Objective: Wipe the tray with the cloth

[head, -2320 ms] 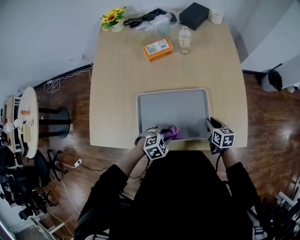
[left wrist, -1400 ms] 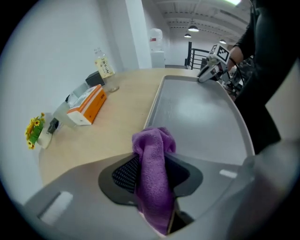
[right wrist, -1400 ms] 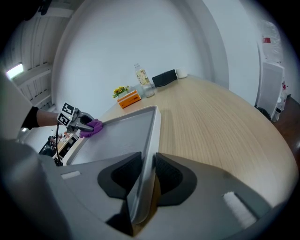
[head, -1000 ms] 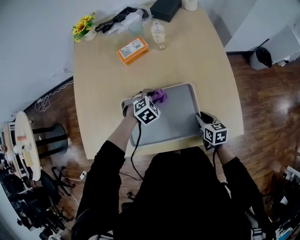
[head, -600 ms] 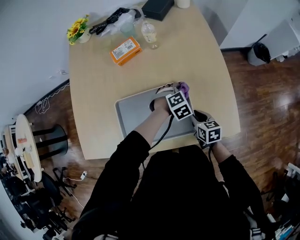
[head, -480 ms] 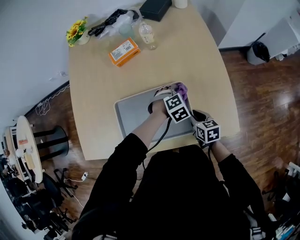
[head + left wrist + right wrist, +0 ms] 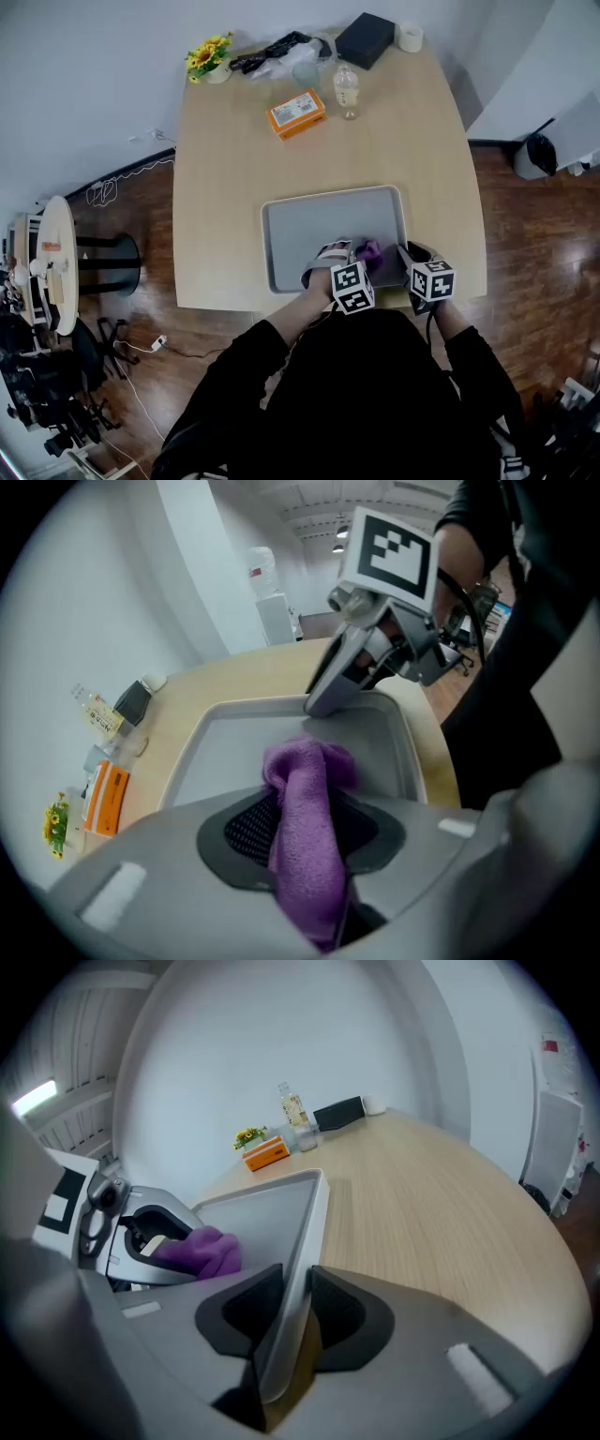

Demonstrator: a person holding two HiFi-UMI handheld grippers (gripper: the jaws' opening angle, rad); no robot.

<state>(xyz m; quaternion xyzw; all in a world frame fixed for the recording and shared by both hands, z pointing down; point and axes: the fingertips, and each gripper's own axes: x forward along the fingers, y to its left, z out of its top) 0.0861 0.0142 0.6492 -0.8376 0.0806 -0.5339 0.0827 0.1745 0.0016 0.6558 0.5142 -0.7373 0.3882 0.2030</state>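
The grey tray (image 7: 319, 230) lies on the wooden table, close to its near edge. My left gripper (image 7: 360, 251) is shut on the purple cloth (image 7: 372, 250) and presses it onto the tray floor near the near right corner. The left gripper view shows the cloth (image 7: 305, 817) bunched between the pads, over the tray (image 7: 234, 752). My right gripper (image 7: 410, 257) is shut on the tray's right rim by the near corner. In the right gripper view the rim (image 7: 314, 1213) runs between its jaws (image 7: 292, 1312), with the cloth (image 7: 202, 1249) just to the left.
At the table's far end stand an orange box (image 7: 295, 113), a small bottle (image 7: 348, 89), a black box (image 7: 365, 39), a tape roll (image 7: 408, 37), yellow flowers (image 7: 208, 56) and black cables (image 7: 277, 52). A round side table (image 7: 56, 262) stands on the floor at left.
My left gripper has dragged the cloth from the tray's far side back to the near right corner, close to my right gripper. The right gripper has kept its hold on the rim.
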